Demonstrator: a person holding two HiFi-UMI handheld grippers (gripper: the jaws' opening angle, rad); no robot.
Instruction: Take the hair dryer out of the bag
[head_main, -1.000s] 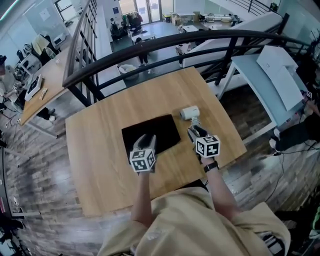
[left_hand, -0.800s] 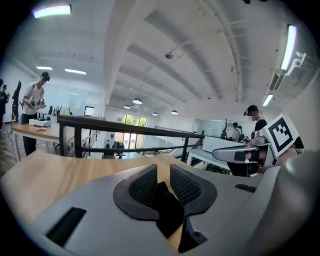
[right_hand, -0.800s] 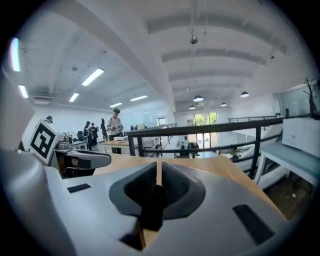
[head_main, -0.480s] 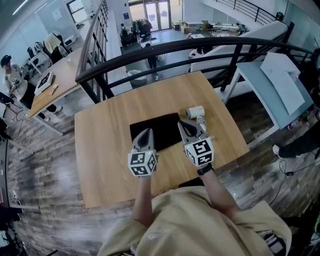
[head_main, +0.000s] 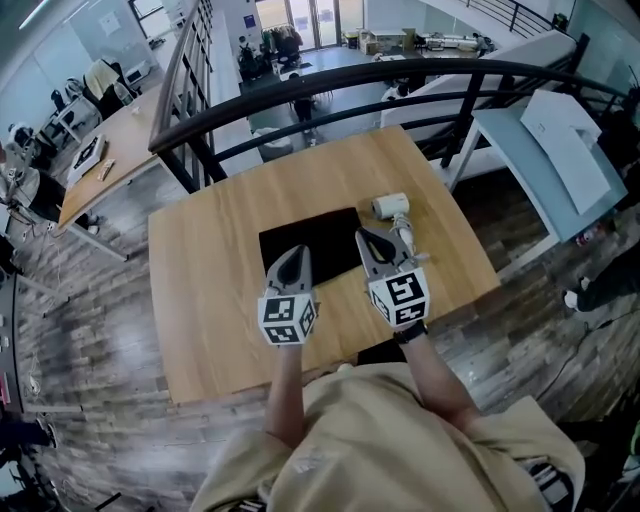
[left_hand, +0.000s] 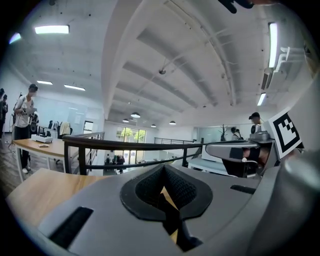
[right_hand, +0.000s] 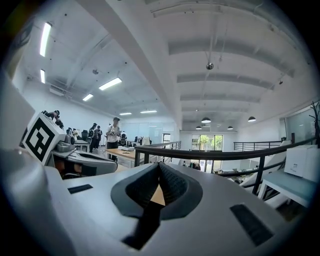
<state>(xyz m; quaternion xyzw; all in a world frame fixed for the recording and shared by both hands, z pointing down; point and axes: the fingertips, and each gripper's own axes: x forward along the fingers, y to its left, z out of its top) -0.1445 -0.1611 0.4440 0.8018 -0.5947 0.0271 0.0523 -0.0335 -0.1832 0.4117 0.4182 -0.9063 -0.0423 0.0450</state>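
Head view: left claw (head_main: 293, 257) and right claw (head_main: 369, 241) are pressed together, empty, above table (head_main: 200, 290); dryer (head_main: 391, 207) lies beside bag (head_main: 318, 243), toward table's right edge.

On the bench (head_main: 205, 270) the bag (head_main: 318, 238) lies flat near the middle, the hair dryer (head_main: 392, 208) just right of it, the left tool (head_main: 293, 258) over the bag's near edge, the right tool (head_main: 369, 242) over its right edge, and a railing (head_main: 300, 92) beyond the far side.
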